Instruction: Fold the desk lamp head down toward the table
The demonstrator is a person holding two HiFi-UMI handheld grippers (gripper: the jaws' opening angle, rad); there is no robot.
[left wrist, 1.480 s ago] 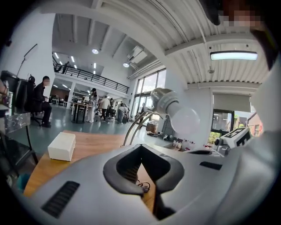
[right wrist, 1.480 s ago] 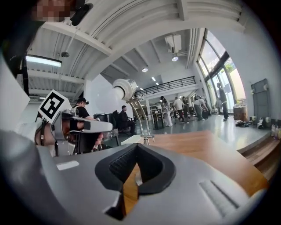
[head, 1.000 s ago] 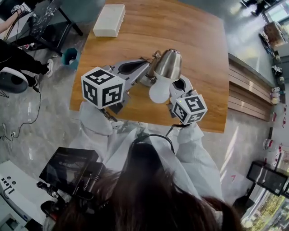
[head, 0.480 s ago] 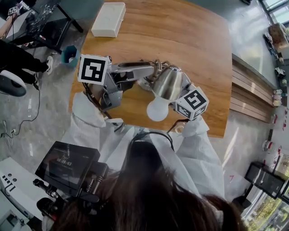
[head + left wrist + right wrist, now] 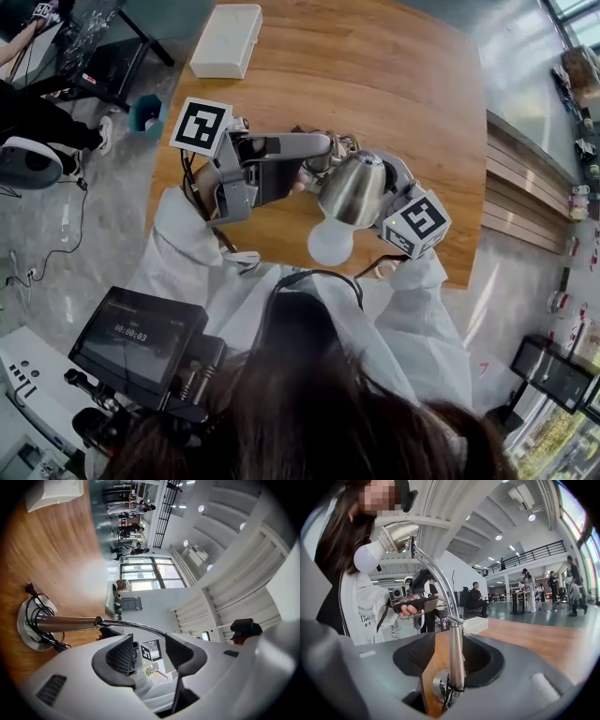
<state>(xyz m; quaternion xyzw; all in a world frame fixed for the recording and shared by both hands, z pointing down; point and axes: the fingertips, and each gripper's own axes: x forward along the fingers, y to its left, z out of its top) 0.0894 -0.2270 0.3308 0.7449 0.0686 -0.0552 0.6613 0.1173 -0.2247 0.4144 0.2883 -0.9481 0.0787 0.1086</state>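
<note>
The desk lamp's steel shade (image 5: 356, 187) with its white bulb (image 5: 330, 242) hangs over the near table edge, bulb toward me. Its round base (image 5: 29, 631) with wound cord sits on the wooden table (image 5: 394, 75). My left gripper (image 5: 314, 157) reaches in from the left; its jaws have just been opening. In the left gripper view this gripper (image 5: 147, 651) is open and empty, with the curved neck (image 5: 136, 627) passing just beyond the tips. My right gripper (image 5: 392, 178) has also just been opening. Here it (image 5: 447, 656) stands open around the upright pole (image 5: 456, 644), pads off it.
A white box (image 5: 225, 39) lies at the table's far left corner. A teal bin (image 5: 145, 114) stands on the floor left of the table. The table's near edge runs just under the bulb. People stand far off in the hall.
The lamp head and bulb have swung toward me, out over the near table edge. Both grippers' jaws have opened. The left gripper has rolled, so its marker cube now sits farther back.
</note>
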